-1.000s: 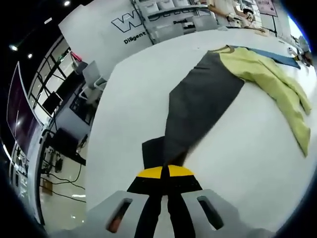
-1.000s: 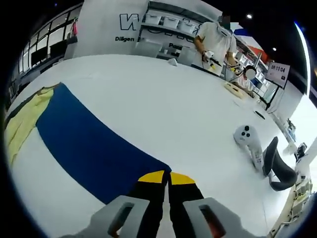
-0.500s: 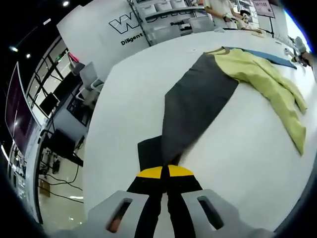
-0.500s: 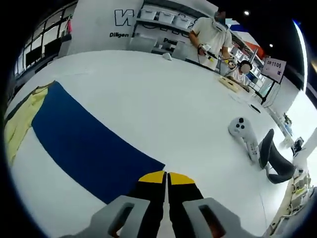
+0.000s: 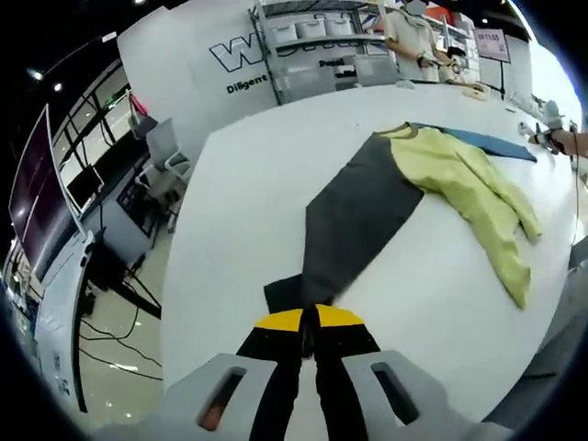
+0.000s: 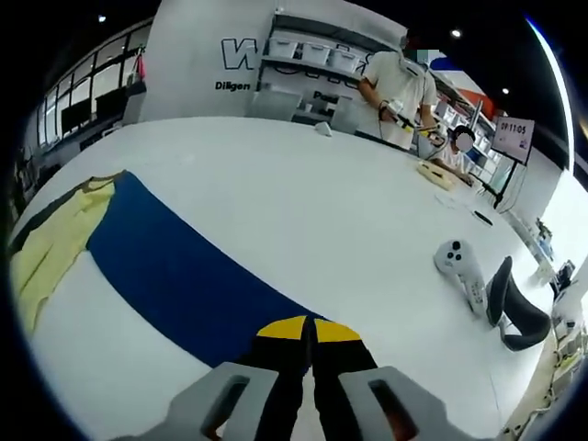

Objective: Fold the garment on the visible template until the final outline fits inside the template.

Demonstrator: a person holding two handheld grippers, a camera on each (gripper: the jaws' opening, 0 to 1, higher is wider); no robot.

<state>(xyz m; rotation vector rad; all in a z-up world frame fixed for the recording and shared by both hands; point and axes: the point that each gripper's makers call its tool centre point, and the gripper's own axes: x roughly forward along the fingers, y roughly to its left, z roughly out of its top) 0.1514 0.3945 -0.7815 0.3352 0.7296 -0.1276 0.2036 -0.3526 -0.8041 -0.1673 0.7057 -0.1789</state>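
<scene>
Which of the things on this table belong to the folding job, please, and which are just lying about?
For the job:
yellow-green garment
dark grey template
blue template
left gripper
right gripper

Lying about:
white handheld controller
black curved object beside it

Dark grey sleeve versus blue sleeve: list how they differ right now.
The dark grey sleeve is pinched at its end by the left gripper; the blue sleeve is pinched by the right gripper. They differ in colour. Both stretch out from the yellow-green garment across the white table.
</scene>
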